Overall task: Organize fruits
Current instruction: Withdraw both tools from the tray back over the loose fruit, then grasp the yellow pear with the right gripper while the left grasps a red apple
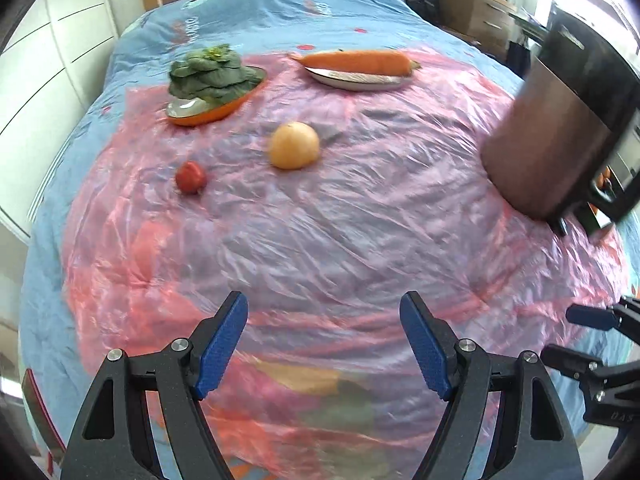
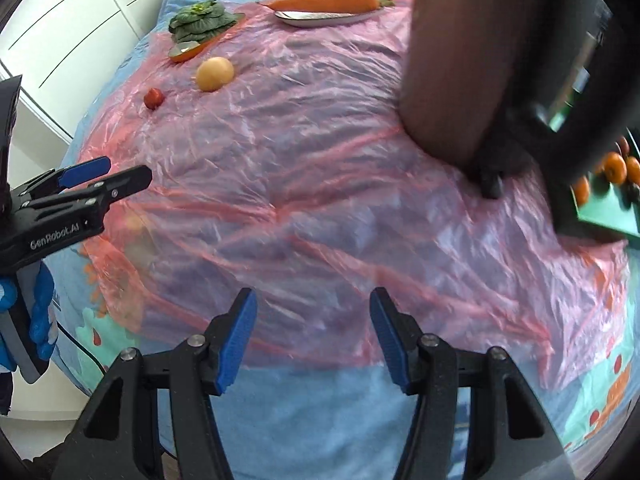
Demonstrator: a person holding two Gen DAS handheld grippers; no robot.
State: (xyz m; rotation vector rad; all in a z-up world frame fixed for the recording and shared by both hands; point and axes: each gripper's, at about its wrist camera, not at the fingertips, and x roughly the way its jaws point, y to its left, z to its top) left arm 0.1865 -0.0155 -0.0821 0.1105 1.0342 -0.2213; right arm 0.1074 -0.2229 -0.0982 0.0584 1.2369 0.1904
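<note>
Both grippers, left gripper [image 1: 324, 344] and right gripper [image 2: 312, 336], have jaws wide and empty; approach the yellow fruit [image 1: 294, 146] and red fruit [image 1: 190, 177] on the far-left bed [image 1: 280, 8] from above, one each.

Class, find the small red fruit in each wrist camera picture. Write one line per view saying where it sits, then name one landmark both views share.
Left wrist view: the small red fruit lies left of centre on the pink plastic sheet, left of and nearer than the round yellow fruit.
Right wrist view: the small red fruit lies upper left, again just left of the round yellow fruit.
Shared landmark: the carrot on its plate.
</note>
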